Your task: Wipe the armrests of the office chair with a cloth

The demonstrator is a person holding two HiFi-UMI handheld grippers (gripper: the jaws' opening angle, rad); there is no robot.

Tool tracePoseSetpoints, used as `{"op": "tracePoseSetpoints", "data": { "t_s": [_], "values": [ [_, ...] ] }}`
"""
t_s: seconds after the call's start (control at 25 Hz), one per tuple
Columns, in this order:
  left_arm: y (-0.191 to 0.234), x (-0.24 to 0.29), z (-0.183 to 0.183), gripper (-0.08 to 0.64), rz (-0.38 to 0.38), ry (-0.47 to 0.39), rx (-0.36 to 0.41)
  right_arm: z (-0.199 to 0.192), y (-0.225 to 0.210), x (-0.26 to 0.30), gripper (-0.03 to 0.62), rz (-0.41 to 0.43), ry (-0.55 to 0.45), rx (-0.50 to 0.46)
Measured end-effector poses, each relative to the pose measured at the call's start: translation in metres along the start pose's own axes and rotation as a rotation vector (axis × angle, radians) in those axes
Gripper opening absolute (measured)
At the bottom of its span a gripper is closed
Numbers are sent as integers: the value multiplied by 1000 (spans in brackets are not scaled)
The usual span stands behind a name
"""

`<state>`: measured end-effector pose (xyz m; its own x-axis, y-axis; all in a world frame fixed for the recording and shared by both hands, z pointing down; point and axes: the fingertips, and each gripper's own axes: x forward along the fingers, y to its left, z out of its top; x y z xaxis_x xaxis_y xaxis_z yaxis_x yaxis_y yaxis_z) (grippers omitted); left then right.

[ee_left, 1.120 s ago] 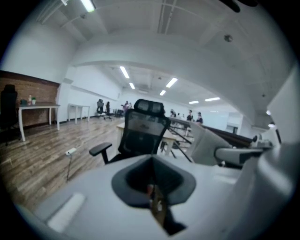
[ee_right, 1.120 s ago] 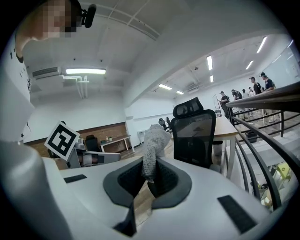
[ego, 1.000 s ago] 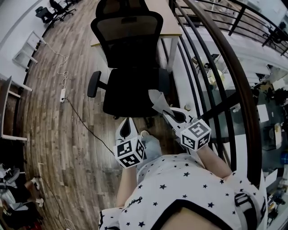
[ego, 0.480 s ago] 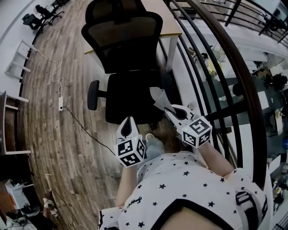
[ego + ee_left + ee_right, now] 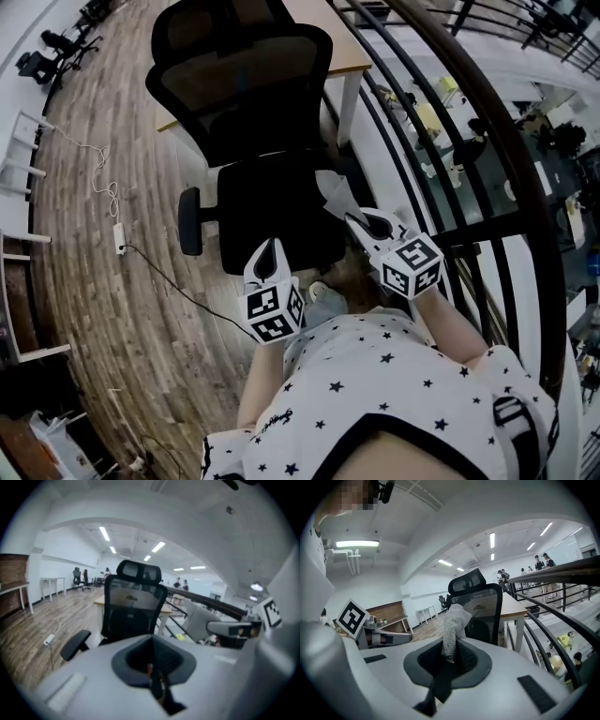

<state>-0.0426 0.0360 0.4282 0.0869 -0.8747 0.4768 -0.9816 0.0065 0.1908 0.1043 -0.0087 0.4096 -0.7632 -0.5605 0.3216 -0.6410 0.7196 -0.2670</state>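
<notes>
Wiping not started: right gripper (image 5: 356, 221) clamped on grey knit cloth (image 5: 330, 195) near the black mesh office chair (image 5: 272, 192), left gripper (image 5: 267, 258) closed and empty, black padded armrest (image 5: 190, 220) and its twin both pending.

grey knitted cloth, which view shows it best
The right gripper view: the grey knitted cloth stands close up, pinched in the right tool. The head view shows it small; the left gripper view, a blurred pale shape.

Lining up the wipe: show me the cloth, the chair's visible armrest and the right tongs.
cloth (image 5: 452, 623), right gripper view, its bunched middle.
armrest (image 5: 190, 220), head view, middle of the pad.
right tongs (image 5: 352, 218), head view, between the tips, shut on the cloth.
</notes>
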Motion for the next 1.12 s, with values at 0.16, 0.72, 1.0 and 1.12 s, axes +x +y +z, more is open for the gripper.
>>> {"op": "tracePoseSetpoints", "data": {
  "t_s": [0.16,0.72,1.0,1.12],
  "values": [
    [7,22,7,6,-40,18,21,0,-13,19,31,-48,7,11],
    [1,68,3,6,-88,79,10,-7,-88,55,31,-176,61,15],
    [3,95,-2,6,-32,103,-33,-23,-143,77,31,-207,143,-36],
    [5,107,-6,6,-12,119,-46,-35,-166,89,30,-223,184,-50]
  ]
}}
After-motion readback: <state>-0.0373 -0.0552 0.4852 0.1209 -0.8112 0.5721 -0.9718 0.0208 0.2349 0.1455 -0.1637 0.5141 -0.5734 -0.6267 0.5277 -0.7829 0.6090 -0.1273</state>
